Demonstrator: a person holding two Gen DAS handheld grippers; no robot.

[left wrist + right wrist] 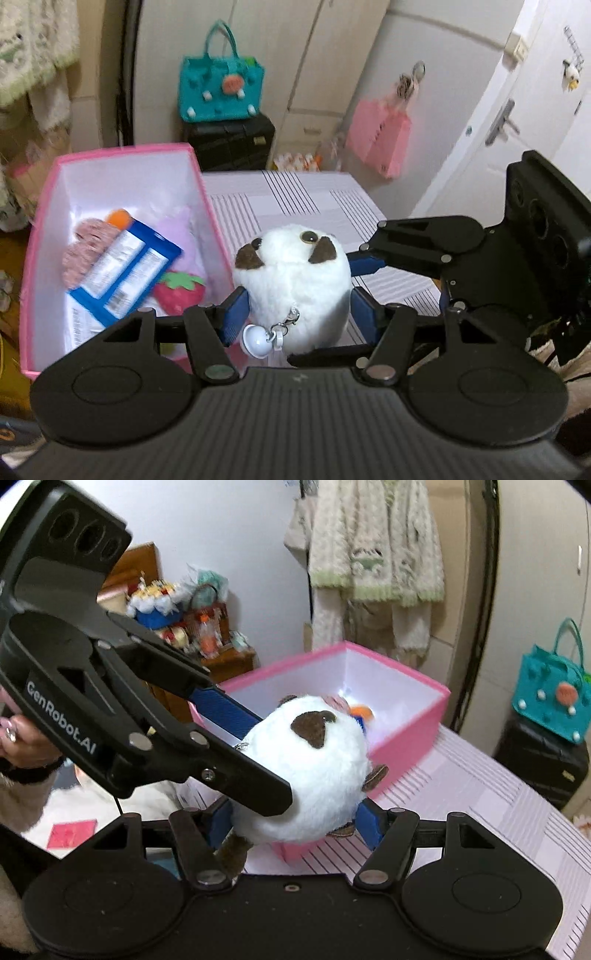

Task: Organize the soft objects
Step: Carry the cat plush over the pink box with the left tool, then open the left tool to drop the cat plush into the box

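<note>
The white plush toy is clamped between the part-open left gripper and right gripper (both pressing its sides), held above the desk beside the pink box.

Striped table, pink box on it

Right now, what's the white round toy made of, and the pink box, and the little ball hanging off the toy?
The white round toy looks like soft plush: fuzzy fur, with brown patches that seem to be felt. The pink box seems stiff cardboard or covered board, matte pink outside, smooth white inside. The little ball looks like glossy hard plastic, on a shiny metal-looking clip.
</note>
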